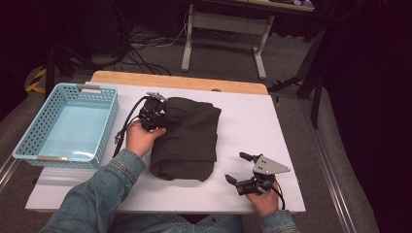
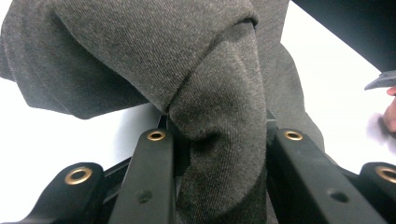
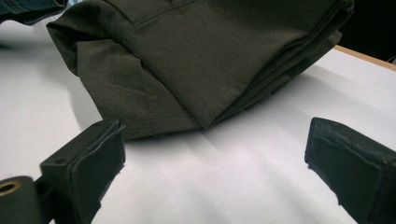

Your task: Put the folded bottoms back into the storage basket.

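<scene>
Slip risk: left tongs [image 1: 158, 115] are clamped on a bunched fold at the far left edge of the folded dark garment [image 1: 187, 138], which lies mid-worktop [image 1: 252, 121] right of the blue basket [image 1: 65, 124]. With one edge gripped, lifting could unfold the stack or let fabric slide out. Right tongs [image 1: 245, 170] stand wide apart and hold nothing, near the garment's near corner.

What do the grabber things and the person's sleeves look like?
Both arms wear blue denim sleeves. The left gripper and right gripper are black, each trailing a black cable. The right one carries a grey three-cornered plate. Brass-coloured rivets dot the jaws.
</scene>
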A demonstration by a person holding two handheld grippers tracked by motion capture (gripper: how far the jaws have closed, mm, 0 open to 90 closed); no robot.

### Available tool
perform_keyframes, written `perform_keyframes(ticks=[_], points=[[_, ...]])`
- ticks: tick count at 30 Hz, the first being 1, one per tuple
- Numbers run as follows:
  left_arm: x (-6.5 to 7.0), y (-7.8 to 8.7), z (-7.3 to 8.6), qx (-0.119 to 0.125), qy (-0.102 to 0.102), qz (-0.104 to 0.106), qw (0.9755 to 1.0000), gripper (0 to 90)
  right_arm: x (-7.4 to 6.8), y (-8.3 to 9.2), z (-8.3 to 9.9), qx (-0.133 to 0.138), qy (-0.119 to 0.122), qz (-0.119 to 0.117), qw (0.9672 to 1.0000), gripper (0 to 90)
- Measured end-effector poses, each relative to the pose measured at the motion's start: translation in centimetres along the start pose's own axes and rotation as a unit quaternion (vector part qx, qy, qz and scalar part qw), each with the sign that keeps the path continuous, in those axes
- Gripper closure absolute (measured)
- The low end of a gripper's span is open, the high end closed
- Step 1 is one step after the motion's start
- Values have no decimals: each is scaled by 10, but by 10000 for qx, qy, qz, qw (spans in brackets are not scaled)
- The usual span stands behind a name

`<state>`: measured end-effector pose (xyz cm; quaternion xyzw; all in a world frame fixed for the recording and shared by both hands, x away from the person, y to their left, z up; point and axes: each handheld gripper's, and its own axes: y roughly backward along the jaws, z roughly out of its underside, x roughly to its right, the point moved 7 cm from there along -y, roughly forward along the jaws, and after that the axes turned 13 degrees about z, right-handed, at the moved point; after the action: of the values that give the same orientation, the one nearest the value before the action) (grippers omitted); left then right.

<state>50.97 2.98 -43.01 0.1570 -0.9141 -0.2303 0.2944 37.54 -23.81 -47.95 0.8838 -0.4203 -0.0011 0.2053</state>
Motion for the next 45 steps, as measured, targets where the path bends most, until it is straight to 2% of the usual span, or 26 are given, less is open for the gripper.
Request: perform_keyframes(ticks=[4, 10, 12, 25, 38, 45], points=[[7, 4, -5, 6, -131, 12, 9999, 711, -1, 0, 0, 19, -12, -57, 10000, 55], [13, 10, -10, 86, -199, 78, 9997, 712, -1, 0, 0, 25, -30, -98, 9999, 55], [16, 13, -12, 110, -228, 95, 9996, 713, -2, 0, 0, 38, -41, -188, 9998, 55], [29, 31, -22, 332, -447, 102, 9984, 715, -5, -1, -1, 47, 32, -220, 9997, 55], [43, 53, -35, 541, -701, 36, 9961, 716, -4, 0, -1, 53, 3, -220, 9997, 55], [44, 63, -40, 673, -738, -36, 9950, 715, -5, 0, -1, 54, 0, -227, 9997, 55]])
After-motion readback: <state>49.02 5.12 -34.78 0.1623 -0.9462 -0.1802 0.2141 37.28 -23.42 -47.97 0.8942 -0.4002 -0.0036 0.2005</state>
